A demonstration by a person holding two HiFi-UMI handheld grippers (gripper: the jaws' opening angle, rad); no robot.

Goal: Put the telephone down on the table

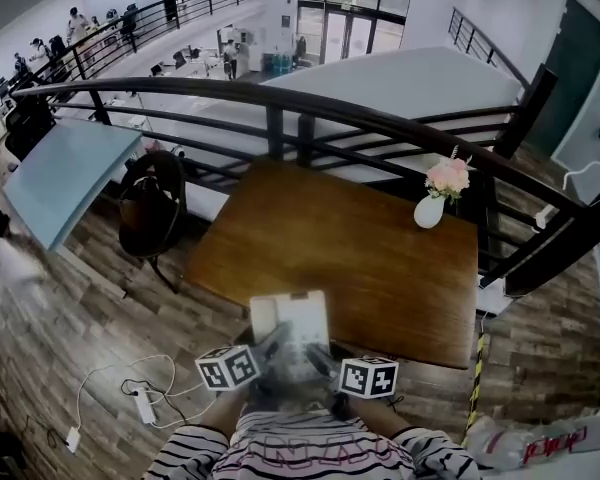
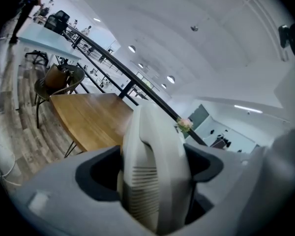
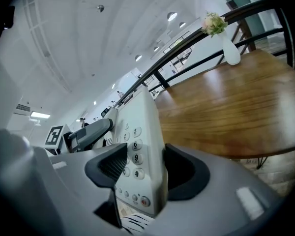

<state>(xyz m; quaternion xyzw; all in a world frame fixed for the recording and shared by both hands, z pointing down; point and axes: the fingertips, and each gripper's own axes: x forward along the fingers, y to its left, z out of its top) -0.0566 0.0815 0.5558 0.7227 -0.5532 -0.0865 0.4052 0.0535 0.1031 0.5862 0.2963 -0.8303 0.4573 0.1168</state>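
A white desk telephone (image 1: 292, 330) hangs over the near edge of the brown wooden table (image 1: 380, 258), held from both sides. My left gripper (image 1: 265, 353) is shut on its handset side (image 2: 155, 171). My right gripper (image 1: 325, 360) is shut on the keypad side (image 3: 140, 166), where number keys show between the jaws. Across the telephone, the left gripper (image 3: 91, 132) appears in the right gripper view. The telephone is held above the tabletop, tilted up at its far end.
A white vase with pink flowers (image 1: 438, 196) stands at the table's far right corner. A dark railing (image 1: 280, 103) runs behind the table. A chair (image 1: 152, 208) stands to the table's left. Cables and a power strip (image 1: 140, 400) lie on the floor at lower left.
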